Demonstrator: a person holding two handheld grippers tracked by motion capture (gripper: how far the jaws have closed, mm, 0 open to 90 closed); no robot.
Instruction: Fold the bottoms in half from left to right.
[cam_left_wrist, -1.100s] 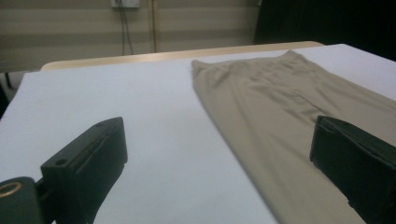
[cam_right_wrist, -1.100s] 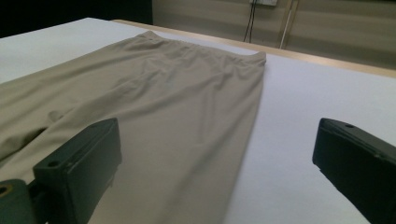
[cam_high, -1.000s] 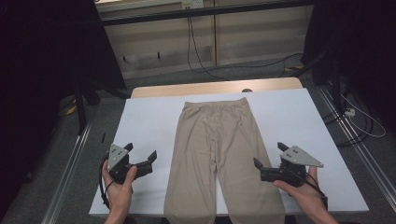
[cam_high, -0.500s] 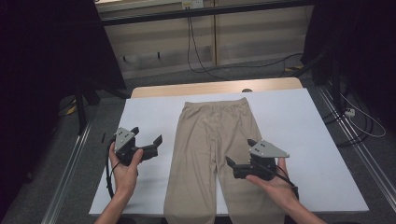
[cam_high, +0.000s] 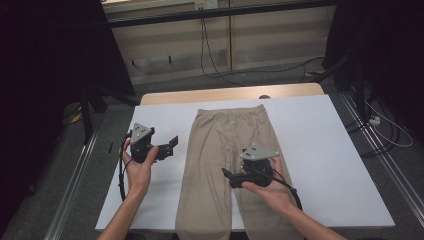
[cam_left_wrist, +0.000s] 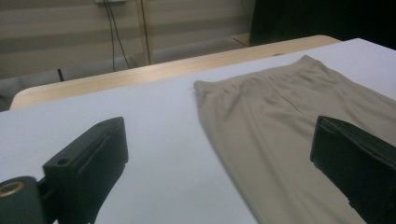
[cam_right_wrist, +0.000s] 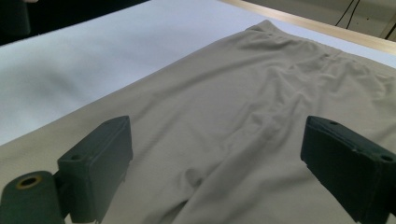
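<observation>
The high view looked forward and down from above the near edge of the table (cam_high: 345, 165), taking in its whole top; the left gripper view sat low and close over the white surface, facing the far edge; the right gripper view hung close above the beige trousers (cam_right_wrist: 261, 93); all three views shared the trousers' waistband end.

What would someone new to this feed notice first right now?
A pair of beige trousers lies flat down the middle of the white table, waistband at the far end. The right tool hovers over the crotch, its jaws wide though they have just been closing a little, nothing between them. The left tool hangs open over bare table beside the trousers' left edge.
</observation>
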